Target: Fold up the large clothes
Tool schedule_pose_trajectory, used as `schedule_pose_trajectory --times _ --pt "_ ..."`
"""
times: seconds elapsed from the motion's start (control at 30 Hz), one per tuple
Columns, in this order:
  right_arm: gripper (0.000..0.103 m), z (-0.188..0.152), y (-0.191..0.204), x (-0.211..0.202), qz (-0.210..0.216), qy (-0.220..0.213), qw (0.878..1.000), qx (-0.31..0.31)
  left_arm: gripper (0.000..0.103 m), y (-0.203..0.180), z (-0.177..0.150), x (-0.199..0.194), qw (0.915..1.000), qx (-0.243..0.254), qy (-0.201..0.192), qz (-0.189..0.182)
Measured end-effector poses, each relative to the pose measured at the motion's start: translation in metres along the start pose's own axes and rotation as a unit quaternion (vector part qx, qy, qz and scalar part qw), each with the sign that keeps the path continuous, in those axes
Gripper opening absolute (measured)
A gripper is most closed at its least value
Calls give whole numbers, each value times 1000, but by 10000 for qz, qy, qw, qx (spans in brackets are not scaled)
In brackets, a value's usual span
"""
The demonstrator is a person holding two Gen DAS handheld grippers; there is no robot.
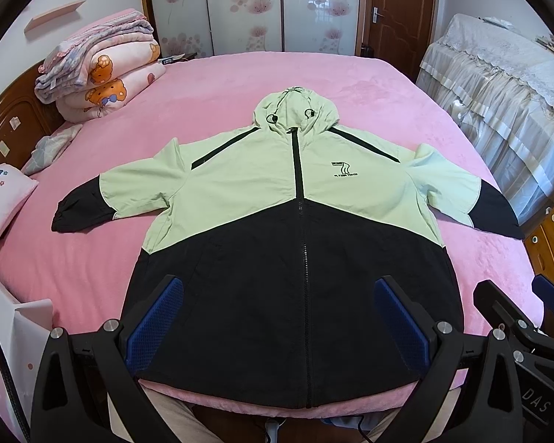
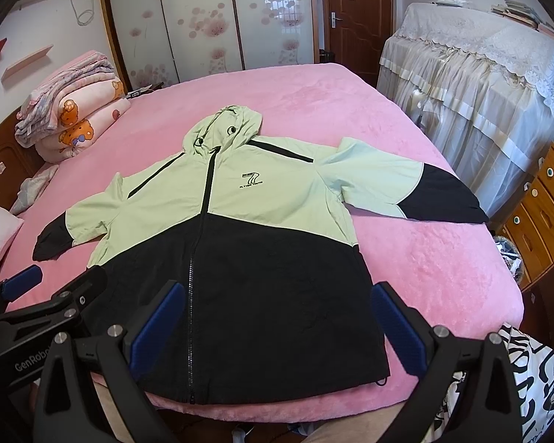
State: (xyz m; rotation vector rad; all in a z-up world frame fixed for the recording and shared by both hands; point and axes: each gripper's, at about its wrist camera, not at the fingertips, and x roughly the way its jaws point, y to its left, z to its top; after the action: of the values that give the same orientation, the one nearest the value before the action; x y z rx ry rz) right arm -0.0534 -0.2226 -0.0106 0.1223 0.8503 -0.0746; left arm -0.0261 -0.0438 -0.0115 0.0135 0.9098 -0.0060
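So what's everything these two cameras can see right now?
hooded jacket: one, light green over black, zipped, spread flat on the bed, sleeves out
bed cover: one, pink, under the jacket
folded quilts: one stack, pink with bear print, far left corner of the bed
pillow: one, pink and white, left edge
wardrobe doors: white, floral, far wall
door: one, brown wood
lace-covered furniture: one, white, right of the bed
left gripper: black with blue fingers, open above the hem
right gripper: same, open
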Motion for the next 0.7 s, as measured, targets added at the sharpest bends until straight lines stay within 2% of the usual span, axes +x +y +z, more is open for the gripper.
schedule_pose_trajectory --times 0.33,0.7 --pt "101 4 -4 6 23 84 10000 -1 102 4 7 8 10000 21 74 -9" --pt "101 13 -9 33 -17 223 9997 55 102 -2 26 35 9997 47 197 -156"
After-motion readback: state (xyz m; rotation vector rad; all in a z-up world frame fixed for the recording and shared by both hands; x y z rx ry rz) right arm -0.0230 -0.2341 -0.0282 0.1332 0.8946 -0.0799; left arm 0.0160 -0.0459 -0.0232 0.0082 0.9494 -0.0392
